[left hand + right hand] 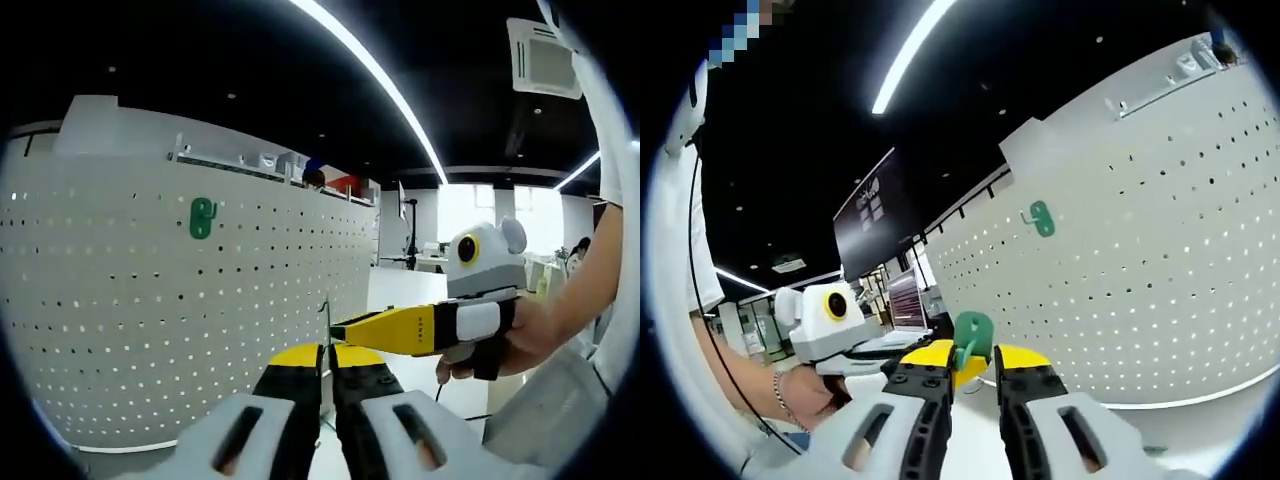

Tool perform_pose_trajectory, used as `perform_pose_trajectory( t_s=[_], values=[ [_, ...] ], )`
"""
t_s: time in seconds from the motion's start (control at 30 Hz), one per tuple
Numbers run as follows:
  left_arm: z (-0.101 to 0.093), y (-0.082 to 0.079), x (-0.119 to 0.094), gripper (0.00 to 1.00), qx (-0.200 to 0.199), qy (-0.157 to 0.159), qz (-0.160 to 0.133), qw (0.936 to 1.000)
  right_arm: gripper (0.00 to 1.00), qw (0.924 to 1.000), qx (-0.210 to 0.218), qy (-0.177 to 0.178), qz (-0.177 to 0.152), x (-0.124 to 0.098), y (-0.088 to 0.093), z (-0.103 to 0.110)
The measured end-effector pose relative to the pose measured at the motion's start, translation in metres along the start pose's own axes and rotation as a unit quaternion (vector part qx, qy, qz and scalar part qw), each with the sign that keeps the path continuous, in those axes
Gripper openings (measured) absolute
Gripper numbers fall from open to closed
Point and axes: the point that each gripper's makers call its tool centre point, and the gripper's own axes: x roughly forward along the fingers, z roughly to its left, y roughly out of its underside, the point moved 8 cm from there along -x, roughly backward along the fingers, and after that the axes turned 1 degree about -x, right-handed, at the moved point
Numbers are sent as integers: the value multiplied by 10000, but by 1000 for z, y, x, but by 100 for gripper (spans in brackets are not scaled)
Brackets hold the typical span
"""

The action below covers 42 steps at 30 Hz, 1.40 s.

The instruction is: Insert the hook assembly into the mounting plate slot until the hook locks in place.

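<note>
One green hook assembly (972, 336) sits clamped between the right gripper's (971, 372) jaws, near the white perforated mounting plate (1140, 270). A second green hook (202, 217) hangs on that plate. The left gripper (327, 362) pinches a thin wire (325, 318).

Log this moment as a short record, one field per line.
setting: white pegboard wall
already on wall: green hook piece
right gripper: shut on a green hook
left gripper: shut on a thin metal hook
gripper positions: tips close together, in front of the wall
hook insertion: not yet done
</note>
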Motion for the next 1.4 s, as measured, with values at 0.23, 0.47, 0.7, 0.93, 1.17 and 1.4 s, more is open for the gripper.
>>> perform_pose_trajectory(
  t_s=[0.23, 0.47, 0.7, 0.93, 1.17, 1.4],
  values=[
    [0, 1, 1, 2, -11, -62, 24, 10000, 6, 10000, 3, 25, 23, 1, 0, 3],
    [-1, 0, 1, 2, -6, -129, 34, 9999, 4, 9999, -6, 117, -2, 1, 0, 4],
    [-2, 0, 1, 2, -2, -192, 43, 9998, 1, 9995, 84, 316, -40, 2, 2, 6],
    [-1, 1, 0, 2, -3, -217, 54, 9998, 1, 9990, 204, 384, -30, 3, 2, 5],
    [-1, 1, 1, 3, -30, -206, 64, 9998, 1, 9991, 123, 403, 5, 2, 1, 6],
    [-2, 1, 2, 6, -6, -203, 79, 9998, 0, 9990, 177, 408, 15, 2, 0, 5]
  ],
)
